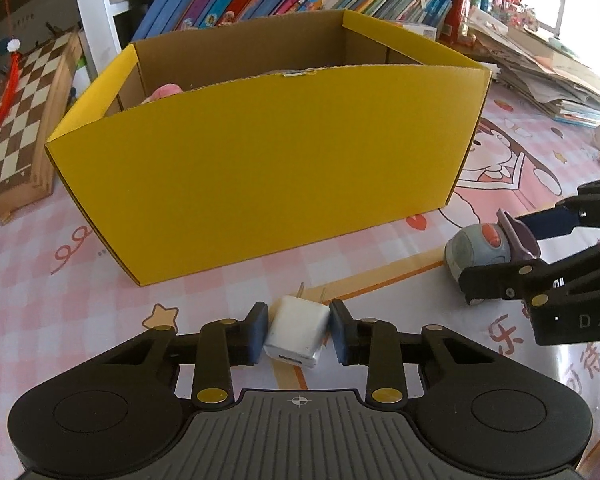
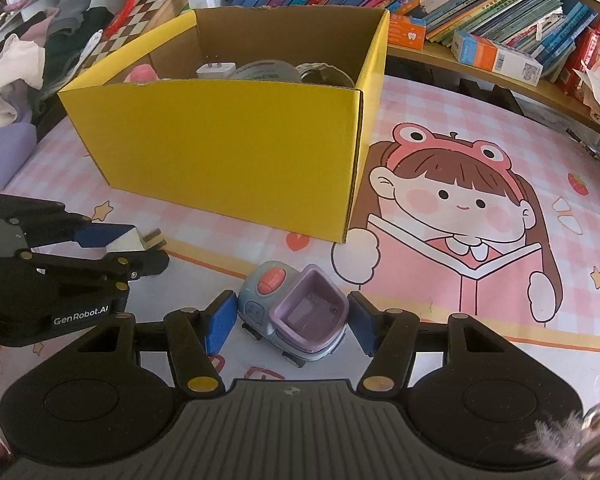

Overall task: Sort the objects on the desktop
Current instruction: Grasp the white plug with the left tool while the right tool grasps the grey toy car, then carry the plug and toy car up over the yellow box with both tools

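The table (image 2: 440, 112) wears a pink checked mat with a cartoon girl reading. On it stands the yellow cardboard box (image 1: 260, 176), open at the top; the right wrist view shows a white plug adapter (image 2: 216, 70), a grey roll and something pink already lying inside.

In front of the box, the toy truck (image 2: 296, 312) with its lilac bucket stands on the mat between the fingers of the right gripper (image 2: 292, 322). These are apart, with a gap on each side of the truck.

Smaller, to the left, the white charger (image 1: 298, 332) sits between the fingers of the left gripper (image 1: 298, 330). The pads lie against its sides, or very nearly; the lens does not settle whether they clamp it. Its prongs point toward the box.

Risks: the truck has wheels and could roll away if one finger touches before the other. The charger sits skewed, so a squeeze on its corners could twist it loose during a lift over the box's tall wall.

Readable writing: "GenRobot.AI" on the left gripper, "DAS" on the right.
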A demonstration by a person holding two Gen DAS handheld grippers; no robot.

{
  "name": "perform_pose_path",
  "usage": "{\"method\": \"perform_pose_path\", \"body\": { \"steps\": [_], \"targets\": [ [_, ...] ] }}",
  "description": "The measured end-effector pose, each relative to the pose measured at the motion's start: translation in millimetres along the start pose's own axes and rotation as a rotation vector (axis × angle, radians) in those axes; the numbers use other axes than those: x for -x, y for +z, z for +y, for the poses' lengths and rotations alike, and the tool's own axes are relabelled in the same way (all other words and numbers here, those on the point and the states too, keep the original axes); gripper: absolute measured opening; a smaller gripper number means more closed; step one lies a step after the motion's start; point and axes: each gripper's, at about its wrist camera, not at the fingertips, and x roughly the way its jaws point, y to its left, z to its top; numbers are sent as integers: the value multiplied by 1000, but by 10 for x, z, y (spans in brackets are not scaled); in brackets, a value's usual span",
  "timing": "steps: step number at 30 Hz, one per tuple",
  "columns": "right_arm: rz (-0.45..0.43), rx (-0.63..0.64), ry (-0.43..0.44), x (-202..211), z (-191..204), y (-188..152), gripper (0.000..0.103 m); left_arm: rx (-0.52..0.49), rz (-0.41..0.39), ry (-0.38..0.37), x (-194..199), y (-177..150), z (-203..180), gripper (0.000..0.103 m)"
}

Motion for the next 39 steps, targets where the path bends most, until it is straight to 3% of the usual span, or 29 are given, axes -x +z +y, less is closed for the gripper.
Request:
{"method": "perform_pose_path", "body": {
  "steps": [31,39],
  "targets": [
    [-43,50,-18,251,341,-72,58,-7,-100,-8,631,-189,150,31],
    [-74,51,-26,380,413,-49,58,-36,-181,-14,882,-173,146,31]
  ]
}}
